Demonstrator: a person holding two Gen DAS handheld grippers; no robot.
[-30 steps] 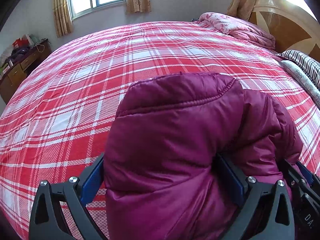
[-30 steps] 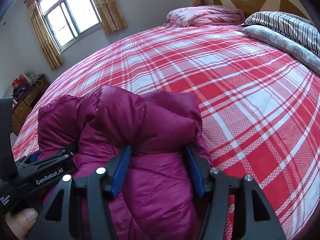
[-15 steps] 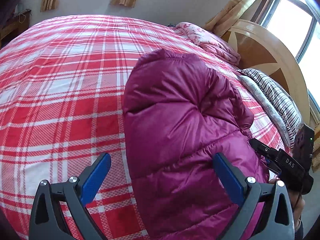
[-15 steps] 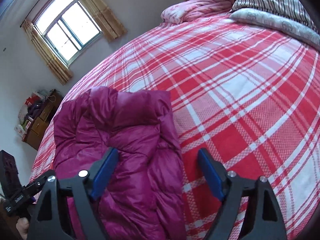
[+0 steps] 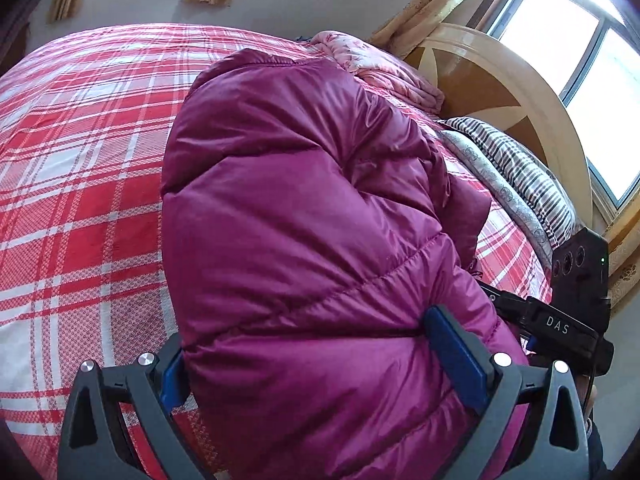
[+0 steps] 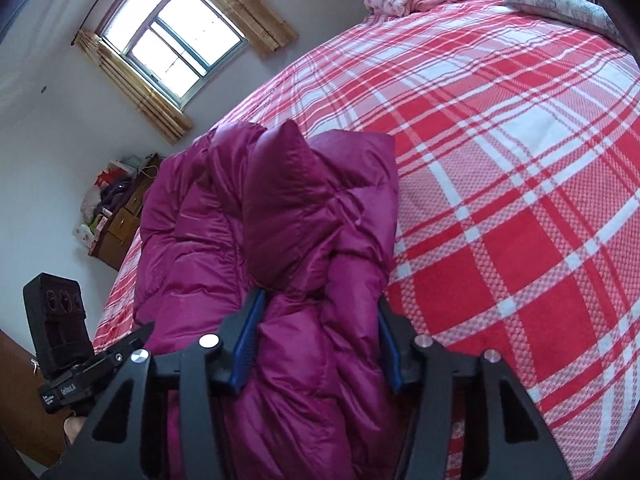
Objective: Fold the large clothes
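Note:
A puffy magenta down jacket [image 5: 304, 216] lies bundled on the red plaid bed [image 5: 80, 184]; it also shows in the right wrist view [image 6: 280, 232]. My left gripper [image 5: 320, 344] has its blue pads wide apart with the jacket's near end bulging between them. My right gripper [image 6: 316, 340] has closed in on a thick fold at the jacket's near right edge, pads pressing its sides. Each gripper shows in the other's view: the right one [image 5: 560, 320] and the left one [image 6: 72, 372].
A pink quilt [image 5: 384, 68], striped pillows [image 5: 516, 168] and a wooden headboard [image 5: 500, 92] lie at the bed's far right. A wooden dresser [image 6: 120, 220] with clutter stands left of the bed. Windows with curtains [image 6: 176, 48] line the walls.
Both grippers opened half a second ago, then came back onto the jacket. The right pads have narrowed onto the fold. The left gripper has pushed in around the jacket's end.

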